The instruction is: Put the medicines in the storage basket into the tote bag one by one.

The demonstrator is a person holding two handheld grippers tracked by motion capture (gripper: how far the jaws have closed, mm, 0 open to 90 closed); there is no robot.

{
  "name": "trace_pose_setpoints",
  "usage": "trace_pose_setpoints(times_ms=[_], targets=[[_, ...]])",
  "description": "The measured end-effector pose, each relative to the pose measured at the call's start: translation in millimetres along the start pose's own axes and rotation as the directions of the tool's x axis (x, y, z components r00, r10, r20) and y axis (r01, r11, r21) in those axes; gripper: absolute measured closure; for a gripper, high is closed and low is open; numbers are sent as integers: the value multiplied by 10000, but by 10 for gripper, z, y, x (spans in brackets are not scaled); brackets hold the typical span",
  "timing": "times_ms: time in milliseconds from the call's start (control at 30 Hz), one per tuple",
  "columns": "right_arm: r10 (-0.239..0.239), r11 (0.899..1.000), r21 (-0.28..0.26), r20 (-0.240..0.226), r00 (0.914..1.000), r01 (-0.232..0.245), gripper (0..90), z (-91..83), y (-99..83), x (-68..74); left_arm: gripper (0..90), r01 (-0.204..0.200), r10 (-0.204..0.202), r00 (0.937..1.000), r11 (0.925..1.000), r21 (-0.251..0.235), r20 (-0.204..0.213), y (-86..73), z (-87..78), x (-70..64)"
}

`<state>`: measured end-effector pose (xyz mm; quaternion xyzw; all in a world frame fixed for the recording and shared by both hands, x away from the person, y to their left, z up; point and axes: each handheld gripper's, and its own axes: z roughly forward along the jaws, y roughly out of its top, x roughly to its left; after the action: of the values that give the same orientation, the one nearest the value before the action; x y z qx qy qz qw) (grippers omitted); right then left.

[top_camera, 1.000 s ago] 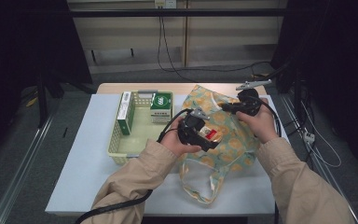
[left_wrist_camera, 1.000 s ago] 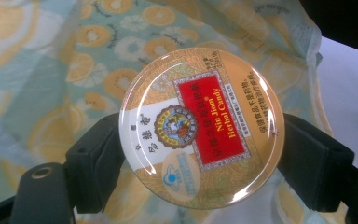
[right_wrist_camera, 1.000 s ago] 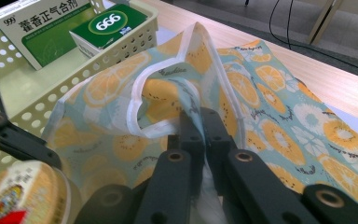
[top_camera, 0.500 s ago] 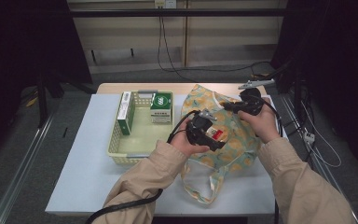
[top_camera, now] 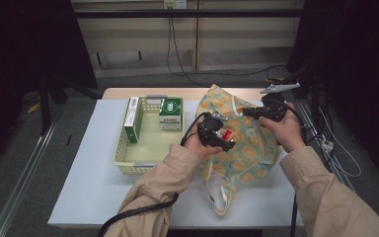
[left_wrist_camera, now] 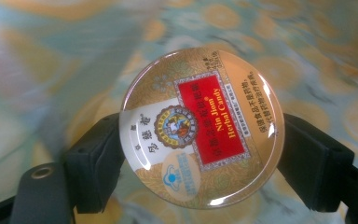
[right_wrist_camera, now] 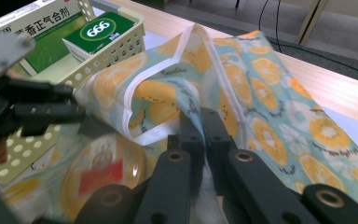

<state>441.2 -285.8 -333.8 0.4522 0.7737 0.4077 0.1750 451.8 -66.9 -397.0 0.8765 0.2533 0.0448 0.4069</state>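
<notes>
You are grasping the candy tin [left_wrist_camera: 201, 128] in the left tongs [top_camera: 216, 136]; the right tongs [right_wrist_camera: 200, 122] are pinching the bag [top_camera: 242, 143] rim. Be holding that mouth wide while lowering the tin level.

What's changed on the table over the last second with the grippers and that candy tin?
The left gripper, shut on the round gold candy tin, moved right, over the orange-print fabric bag. The right gripper stays clamped on the bag's rim; the yellow plastic basket and its green boxes haven't moved.
</notes>
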Motion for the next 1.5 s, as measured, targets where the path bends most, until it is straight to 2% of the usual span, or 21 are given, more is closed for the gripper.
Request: trace_pose_setpoints(times_ms=[67, 233, 333, 633, 867, 1033, 1233, 1433, 1467, 1500], targets=[[33, 10000, -20, -15, 10000, -33, 899, -32, -3, -10, 206, 158, -162, 9995, 9998, -143, -271, 29, -15, 56], [2, 10000, 29, -6, 10000, -2, 899, -78, -13, -18, 205, 309, -326, 9981, 9990, -323, -519, 105, -39, 149], [40, 10000, 5, -12, 10000, -40, 899, -78, -14, -27, 205, 409, -426, 9982, 9983, -418, -413, 117, -40, 147], [19, 10000, 37, -84, 10000, -19, 899, -22, -9, 5, 205, 360, -360, 9994, 9981, -500, 18, 83, 13, 37], [-16, 10000, 44, -165, 9999, 16, 899, 4, 5, 45, 205, 187, -183, 9998, 9989, -429, 101, 64, 88, -38], [5, 10000, 15, -162, 9999, -5, 899, 11, 7, 49, 205, 192, -192, 9998, 9981, -591, 8, 97, 126, -17], [89, 9999, 53, -166, 9998, -88, 899, 45, 7, 49, 205, 297, -309, 9994, 9961, -831, -133, 202, 250, 69], [304, 9995, 58, -311, 9991, -303, 899, 117, -4, 17, 203, 247, -268, 9993, 9964, -814, -253, 352, 520, 175], [359, 9993, 87, -289, 9989, -357, 899, 129, -7, 8, 199, 322, -354, 9986, 9962, -809, -383, 369, 555, 193], [396, 9992, 104, -246, 9989, -393, 899, 138, -9, 2, 178, 562, -605, 9969, 9949, -839, -501, 386, 601, 212]])
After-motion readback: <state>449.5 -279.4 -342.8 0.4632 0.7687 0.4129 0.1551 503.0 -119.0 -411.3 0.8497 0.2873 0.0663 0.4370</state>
